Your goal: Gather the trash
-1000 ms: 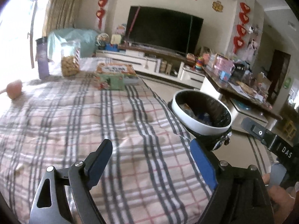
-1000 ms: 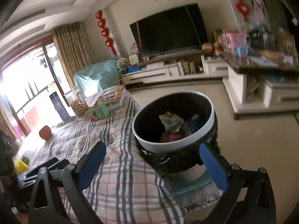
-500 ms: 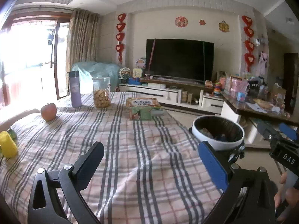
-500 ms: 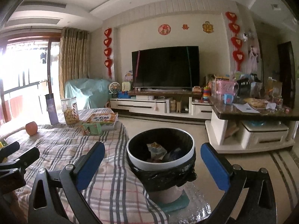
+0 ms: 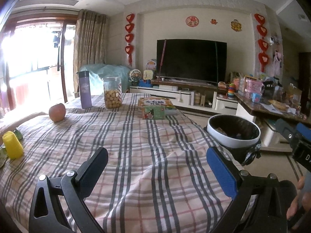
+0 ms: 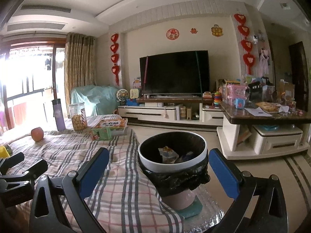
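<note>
1. The left gripper (image 5: 155, 165) hangs over the checked tablecloth (image 5: 136, 145), jaws wide apart with nothing between them.
2. The right gripper (image 6: 158, 167) is also spread wide and empty, framing the trash bin (image 6: 173, 165) beyond it.
3. The bin (black liner, white rim) stands just beside the table's edge, with wrappers (image 6: 168, 154) inside.
4. A yellow cup (image 5: 12, 145) sits at the table's left edge.
</note>
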Tool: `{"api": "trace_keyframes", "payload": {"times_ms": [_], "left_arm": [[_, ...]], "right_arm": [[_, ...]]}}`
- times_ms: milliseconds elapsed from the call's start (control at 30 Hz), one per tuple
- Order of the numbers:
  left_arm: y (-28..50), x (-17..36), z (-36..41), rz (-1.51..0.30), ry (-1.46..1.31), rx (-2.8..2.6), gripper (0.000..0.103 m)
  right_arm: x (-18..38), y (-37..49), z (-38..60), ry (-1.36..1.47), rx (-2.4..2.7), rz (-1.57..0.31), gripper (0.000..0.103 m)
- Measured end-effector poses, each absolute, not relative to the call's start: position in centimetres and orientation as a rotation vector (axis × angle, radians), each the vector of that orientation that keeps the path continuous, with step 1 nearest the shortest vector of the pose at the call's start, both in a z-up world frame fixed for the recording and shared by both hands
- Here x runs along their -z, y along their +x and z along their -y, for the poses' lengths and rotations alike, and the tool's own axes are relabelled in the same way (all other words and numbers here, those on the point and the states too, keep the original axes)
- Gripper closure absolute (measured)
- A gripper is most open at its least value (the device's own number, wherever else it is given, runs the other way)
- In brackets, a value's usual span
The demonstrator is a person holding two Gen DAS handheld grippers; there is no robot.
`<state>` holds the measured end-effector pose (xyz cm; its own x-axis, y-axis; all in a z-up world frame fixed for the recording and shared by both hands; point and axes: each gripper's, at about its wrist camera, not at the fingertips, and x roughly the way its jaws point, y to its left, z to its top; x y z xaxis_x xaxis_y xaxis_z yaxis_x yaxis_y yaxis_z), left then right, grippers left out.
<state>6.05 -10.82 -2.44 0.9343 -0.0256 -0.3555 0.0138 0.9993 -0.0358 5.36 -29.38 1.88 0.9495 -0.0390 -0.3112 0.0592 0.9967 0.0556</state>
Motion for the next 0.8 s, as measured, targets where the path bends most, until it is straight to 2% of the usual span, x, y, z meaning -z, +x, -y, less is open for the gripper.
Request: {"api": "trace_keyframes", "payload": {"times_ms": [800], "left_arm": [[5.71,3.21,10.13,-0.33,-0.021,0.03,0.001]], "right_arm": [[-1.92,5.04,29.36,0.083,0.038,-0.303,0.0]]}}
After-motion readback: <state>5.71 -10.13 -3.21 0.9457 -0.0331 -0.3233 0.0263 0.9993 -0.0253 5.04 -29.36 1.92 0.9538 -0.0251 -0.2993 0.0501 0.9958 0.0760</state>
